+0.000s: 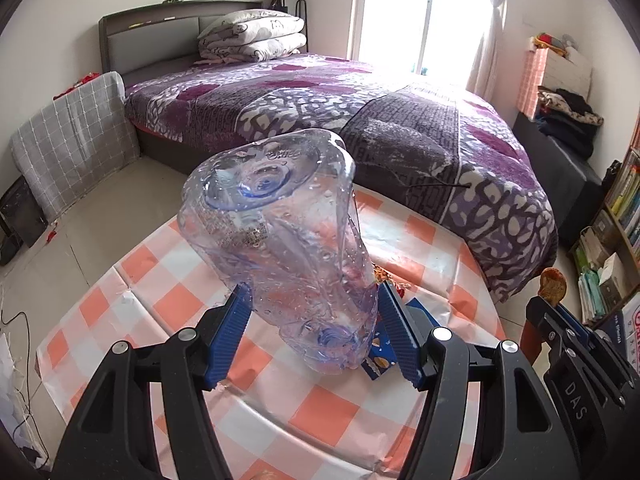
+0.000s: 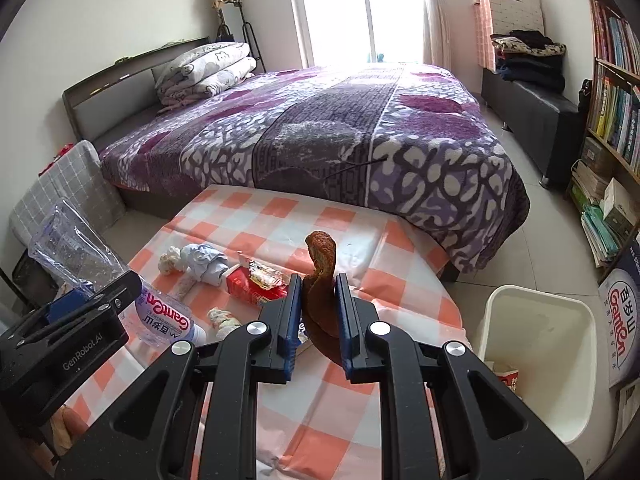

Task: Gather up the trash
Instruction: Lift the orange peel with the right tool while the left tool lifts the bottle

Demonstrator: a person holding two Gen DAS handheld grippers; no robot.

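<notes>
Your left gripper (image 1: 316, 320) clamps a crushed clear plastic bottle (image 1: 280, 248) near its neck, above the bench (image 1: 168, 280); it's light, springy, slippery. Your right gripper (image 2: 318, 320) pinches what looks like brown peel (image 2: 322, 264), limp, beside the white bin (image 2: 536, 364).

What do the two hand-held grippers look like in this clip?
Both match: the left hand-held gripper and right hand-held gripper have matte black linkage arms, silver round pivot pins and ribbed blue finger pads. White lettering marks their sides. No sleeves or cables visible.

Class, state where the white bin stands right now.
In the right wrist view, the white bin stands on the floor at lower right, beside the checked table, below the bookshelf.
</notes>
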